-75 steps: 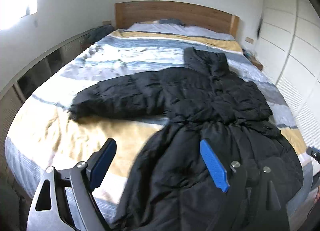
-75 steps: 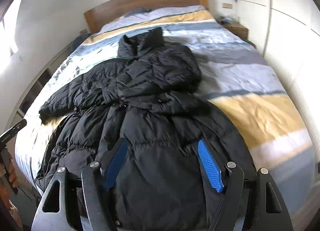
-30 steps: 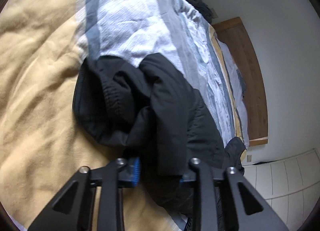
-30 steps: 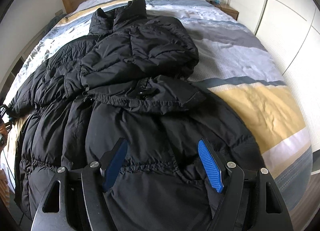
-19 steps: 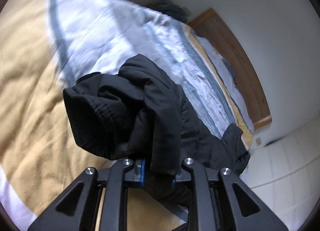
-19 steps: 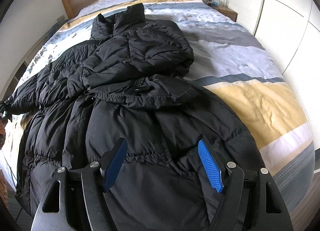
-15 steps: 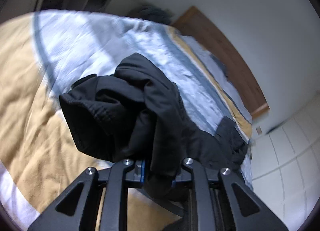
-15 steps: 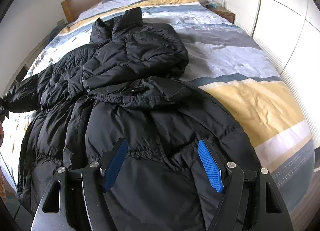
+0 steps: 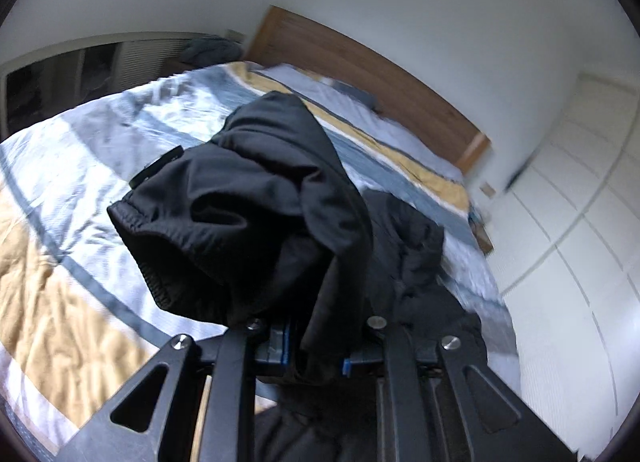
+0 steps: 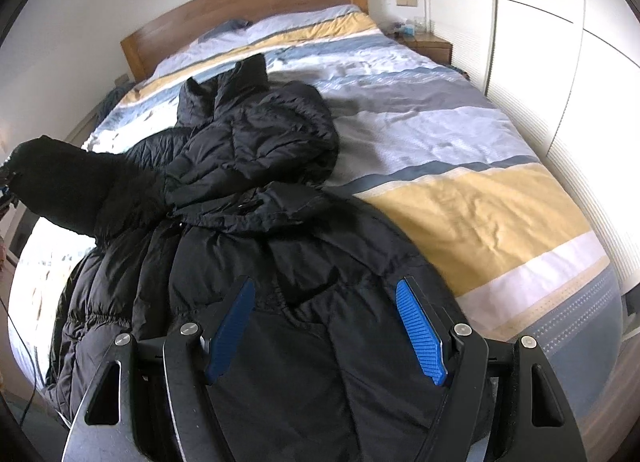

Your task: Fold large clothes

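Left wrist view: the left gripper (image 9: 314, 354) pinched the black sleeve (image 9: 240, 222) at its cuff, lifted clear of the striped bedspread (image 9: 60, 282).
Right wrist view: the right gripper (image 10: 326, 326) hung spread and empty over the coat's hem.
Coat: the black puffer coat (image 10: 280, 262) lay lengthwise, hem near, collar toward the far wooden headboard (image 10: 248, 6).
Deciding relation: the raised sleeve stuck out left of the body, so its fold likely ran rightward across the long axis; the left hand was nearer.

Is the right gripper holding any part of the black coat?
No, the right gripper hangs open above the black coat, pads apart.
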`<state>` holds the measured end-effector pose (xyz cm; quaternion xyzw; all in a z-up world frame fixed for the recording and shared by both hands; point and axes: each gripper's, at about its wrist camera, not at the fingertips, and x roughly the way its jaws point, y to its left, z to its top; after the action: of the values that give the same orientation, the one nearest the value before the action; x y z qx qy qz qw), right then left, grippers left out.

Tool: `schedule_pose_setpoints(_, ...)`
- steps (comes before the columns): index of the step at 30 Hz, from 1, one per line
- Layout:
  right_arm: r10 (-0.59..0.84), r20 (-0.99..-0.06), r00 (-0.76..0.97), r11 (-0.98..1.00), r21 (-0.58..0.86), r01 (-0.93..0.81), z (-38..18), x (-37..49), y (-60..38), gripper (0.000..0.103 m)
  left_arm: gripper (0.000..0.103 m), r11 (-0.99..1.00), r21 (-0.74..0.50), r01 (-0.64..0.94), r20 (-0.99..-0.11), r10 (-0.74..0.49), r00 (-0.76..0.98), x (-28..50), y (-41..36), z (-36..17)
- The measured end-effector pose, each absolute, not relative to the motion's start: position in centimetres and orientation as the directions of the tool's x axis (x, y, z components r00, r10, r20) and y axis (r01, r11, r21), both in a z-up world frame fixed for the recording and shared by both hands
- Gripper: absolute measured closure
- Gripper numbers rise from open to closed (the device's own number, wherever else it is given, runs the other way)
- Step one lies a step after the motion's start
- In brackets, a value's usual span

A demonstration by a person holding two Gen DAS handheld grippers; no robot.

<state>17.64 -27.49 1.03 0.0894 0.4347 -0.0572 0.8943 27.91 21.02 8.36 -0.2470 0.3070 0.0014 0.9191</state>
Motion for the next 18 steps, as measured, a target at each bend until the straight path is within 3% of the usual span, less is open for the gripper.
schedule_pose_setpoints(8,-0.019,-0.775,0.632,0.965,0.151,0.215,0.8,16.5,-30.5,0.030,0.087,0.907,-0.419,-0.048,-0.600,-0.237,0.764,29.2,10.8,7.3)
schedule_pose_setpoints(18,-0.034,-0.789,0.613,0.944,0.177,0.280,-1.3,15.8,-34.2,0.030,0.087,0.934,-0.358,-0.019,-0.704,-0.257,0.662,30.6,2.9,1.4)
